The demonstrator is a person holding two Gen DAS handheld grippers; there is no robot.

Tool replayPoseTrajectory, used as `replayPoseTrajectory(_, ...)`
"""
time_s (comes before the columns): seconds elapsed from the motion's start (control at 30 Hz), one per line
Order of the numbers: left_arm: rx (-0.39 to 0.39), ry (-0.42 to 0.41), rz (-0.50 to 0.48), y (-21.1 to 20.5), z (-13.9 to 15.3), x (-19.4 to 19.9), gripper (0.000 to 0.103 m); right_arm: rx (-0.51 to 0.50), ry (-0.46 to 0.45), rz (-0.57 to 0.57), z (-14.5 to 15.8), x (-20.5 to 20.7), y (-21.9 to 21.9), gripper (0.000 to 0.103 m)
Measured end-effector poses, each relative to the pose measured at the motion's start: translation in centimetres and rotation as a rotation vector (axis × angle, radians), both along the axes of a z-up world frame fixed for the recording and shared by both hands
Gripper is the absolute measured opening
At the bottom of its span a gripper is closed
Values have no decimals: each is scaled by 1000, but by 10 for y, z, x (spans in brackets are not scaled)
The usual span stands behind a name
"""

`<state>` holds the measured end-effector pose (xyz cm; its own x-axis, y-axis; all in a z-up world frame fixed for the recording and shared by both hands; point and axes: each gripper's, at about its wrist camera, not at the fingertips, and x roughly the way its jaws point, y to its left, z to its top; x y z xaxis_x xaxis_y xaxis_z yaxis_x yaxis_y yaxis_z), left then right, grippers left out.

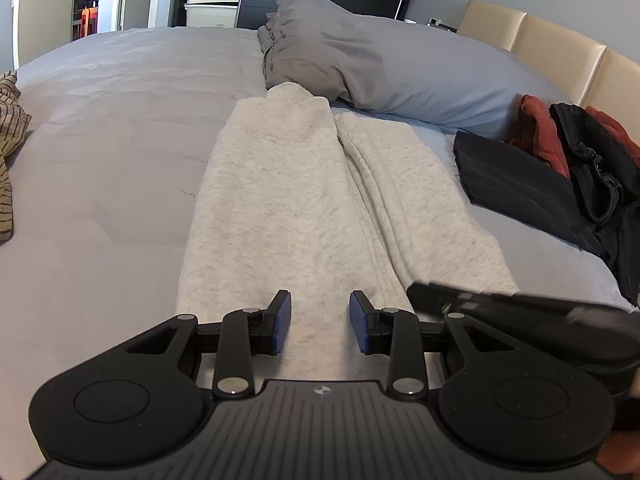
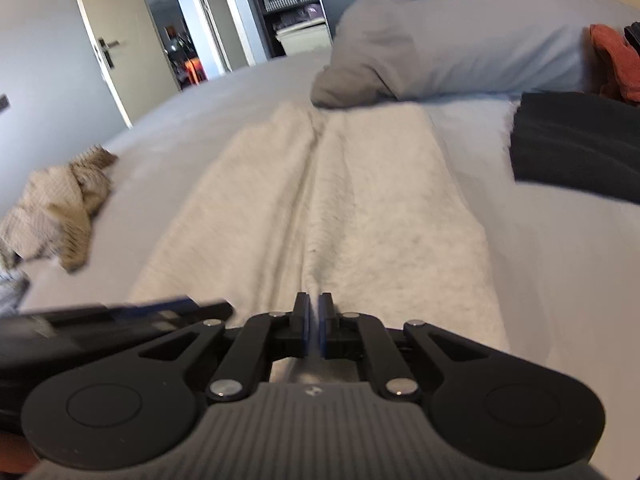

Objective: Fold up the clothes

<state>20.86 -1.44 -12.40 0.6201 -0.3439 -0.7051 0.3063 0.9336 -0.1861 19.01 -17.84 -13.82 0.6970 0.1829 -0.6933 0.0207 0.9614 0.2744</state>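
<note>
A cream fleece garment (image 1: pixel 280 200) lies lengthwise on the grey bed (image 1: pixel 100 160), folded into a long strip with a ribbed cuff at its far end. My left gripper (image 1: pixel 320 312) hovers open over the near end, with only cloth showing between its blue pads. In the right wrist view the same garment (image 2: pixel 360 208) has a crease running down its middle to my right gripper (image 2: pixel 315 320), whose pads are pressed together on a thin ridge of the cloth at the near edge. The two grippers sit side by side. Each shows blurred in the other's view: the right gripper (image 1: pixel 500 308) and the left gripper (image 2: pixel 120 316).
A grey pillow (image 1: pixel 380 64) lies beyond the garment's far end. To the right are a folded black garment (image 1: pixel 520 184) and rust-red cloth (image 1: pixel 540 128) by the beige headboard (image 1: pixel 540 40). A crumpled striped beige cloth (image 2: pixel 56 208) lies at the left. A door (image 2: pixel 108 48) stands beyond the bed.
</note>
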Motion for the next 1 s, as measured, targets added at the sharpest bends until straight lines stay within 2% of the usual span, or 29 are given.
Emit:
replayPoseTrajectory(0.1,21,-7,-12,-3,-1,-1,31,-32,-2,13,-7,0,5,7)
replayPoseTrajectory(0.37,76,12,-74,-2,6,-18,30,-58,26,29,4,-20,6,9)
replayPoseTrajectory(0.63,207,-2,-155,-14,3,-65,30,-84,63,50,9,-62,14,9)
replayPoseTrajectory(0.73,229,-2,-177,-12,6,-79,30,-121,69,77,12,-76,20,9)
replayPoseTrajectory(0.83,214,-7,-184,-3,13,-88,30,-118,72,88,21,-89,19,12)
replayPoseTrajectory(0.9,190,-14,-170,5,20,-92,32,-94,65,85,31,-96,15,24)
replayPoseTrajectory(0.93,183,-18,-154,9,25,-91,38,-88,60,83,37,-98,13,45)
replayPoseTrajectory(0.97,176,-22,-139,12,29,-91,46,-88,54,79,43,-99,12,54)
replayPoseTrajectory(1.0,166,-23,-126,16,33,-89,47,-89,47,76,49,-100,10,54)
